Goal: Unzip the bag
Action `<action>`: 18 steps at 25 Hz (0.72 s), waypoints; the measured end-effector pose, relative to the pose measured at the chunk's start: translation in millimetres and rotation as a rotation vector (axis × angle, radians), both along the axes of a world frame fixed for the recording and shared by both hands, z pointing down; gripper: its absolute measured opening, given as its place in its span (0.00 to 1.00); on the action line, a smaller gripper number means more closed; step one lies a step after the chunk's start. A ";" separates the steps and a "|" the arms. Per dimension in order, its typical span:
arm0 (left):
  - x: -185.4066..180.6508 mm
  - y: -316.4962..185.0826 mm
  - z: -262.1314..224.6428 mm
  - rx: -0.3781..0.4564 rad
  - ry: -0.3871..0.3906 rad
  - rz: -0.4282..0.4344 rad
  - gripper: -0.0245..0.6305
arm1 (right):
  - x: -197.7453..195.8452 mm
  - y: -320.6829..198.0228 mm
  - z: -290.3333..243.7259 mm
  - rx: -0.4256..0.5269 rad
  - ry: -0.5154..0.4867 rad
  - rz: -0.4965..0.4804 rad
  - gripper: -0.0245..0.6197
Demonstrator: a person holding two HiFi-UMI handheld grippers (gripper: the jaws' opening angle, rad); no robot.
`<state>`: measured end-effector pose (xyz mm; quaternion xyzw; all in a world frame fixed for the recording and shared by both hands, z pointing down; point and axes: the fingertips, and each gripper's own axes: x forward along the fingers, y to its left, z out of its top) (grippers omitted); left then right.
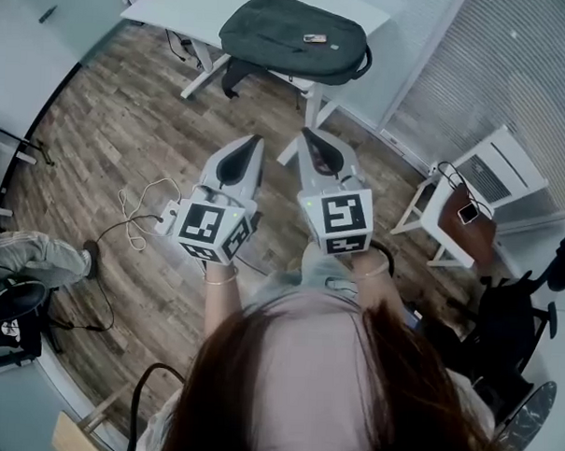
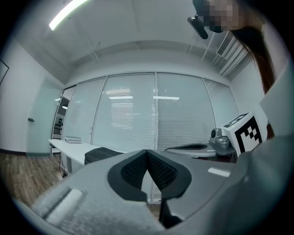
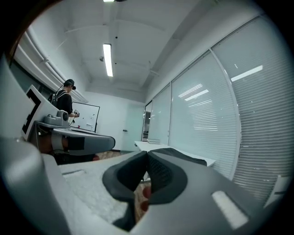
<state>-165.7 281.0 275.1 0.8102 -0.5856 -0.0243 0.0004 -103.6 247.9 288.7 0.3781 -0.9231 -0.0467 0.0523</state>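
A dark grey backpack (image 1: pixel 291 38) lies flat on a white table (image 1: pixel 180 10) at the far side of the room, with a small tag on its top. Both grippers hang in the air over the wooden floor, well short of the table. My left gripper (image 1: pixel 256 140) is shut with nothing between its pads. My right gripper (image 1: pixel 308 134) is shut and empty too. In the left gripper view the jaws (image 2: pixel 147 151) meet, and the backpack (image 2: pixel 98 155) shows low behind them. Beyond the closed jaws (image 3: pixel 148 153) in the right gripper view, the backpack (image 3: pixel 183 156) lies on the table.
A white chair (image 1: pixel 481 177) with a brown bag and a phone on it stands at the right. Cables (image 1: pixel 138 209) trail over the floor at the left, near a seated person's leg (image 1: pixel 38 256). A black office chair (image 1: pixel 521 319) is at the lower right. Another person (image 3: pixel 64 98) stands far back.
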 end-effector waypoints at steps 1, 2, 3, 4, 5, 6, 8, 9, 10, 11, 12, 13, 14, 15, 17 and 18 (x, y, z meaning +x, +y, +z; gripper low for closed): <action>0.4 -2.2 1.0 -0.002 0.001 0.005 0.05 | -0.2 -1.8 0.7 -0.004 0.000 0.001 0.04; 0.7 -4.6 2.1 -0.004 0.001 0.009 0.05 | -0.4 -4.1 2.1 -0.007 0.002 0.003 0.04; 0.9 -7.5 3.4 -0.007 0.002 0.012 0.05 | -0.5 -7.0 4.0 -0.011 0.006 0.006 0.04; 1.1 -10.9 4.9 -0.010 0.002 0.015 0.05 | -0.5 -10.3 6.1 -0.014 0.011 0.009 0.04; 1.3 -14.4 6.4 -0.013 0.001 0.018 0.05 | -0.6 -13.9 8.2 -0.016 0.016 0.012 0.04; 1.5 -17.9 7.8 -0.016 0.000 0.020 0.05 | -0.7 -17.3 10.1 -0.017 0.021 0.016 0.04; 1.8 -24.5 10.1 -0.020 -0.001 0.023 0.05 | -1.1 -23.8 13.2 -0.016 0.028 0.022 0.05; 1.7 -28.2 11.2 -0.022 0.000 0.023 0.05 | -1.5 -27.4 14.7 -0.017 0.031 0.024 0.04; 1.4 -32.4 12.7 -0.026 0.000 0.021 0.05 | -2.2 -31.6 16.4 -0.018 0.032 0.026 0.05; 0.7 -37.1 14.5 -0.032 -0.001 0.020 0.05 | -3.1 -36.2 18.1 -0.021 0.031 0.028 0.04; -0.2 -41.7 16.3 -0.038 -0.001 0.018 0.05 | -4.2 -40.9 19.9 -0.023 0.031 0.030 0.05; -1.1 -46.0 18.0 -0.042 -0.001 0.017 0.05 | -5.5 -45.5 21.7 -0.024 0.031 0.031 0.04; -2.3 -50.0 19.4 -0.044 0.000 0.016 0.05 | -6.8 -50.0 23.7 -0.027 0.034 0.032 0.04; -3.7 -54.0 20.7 -0.046 0.001 0.014 0.05 | -8.4 -54.5 26.3 -0.030 0.039 0.031 0.04; -6.3 -62.6 23.6 -0.051 0.000 0.012 0.05 | -11.7 -63.7 32.3 -0.033 0.057 0.027 0.04; -7.0 -67.2 25.4 -0.056 -0.001 0.013 0.05 | -12.6 -68.3 34.9 -0.032 0.063 0.028 0.04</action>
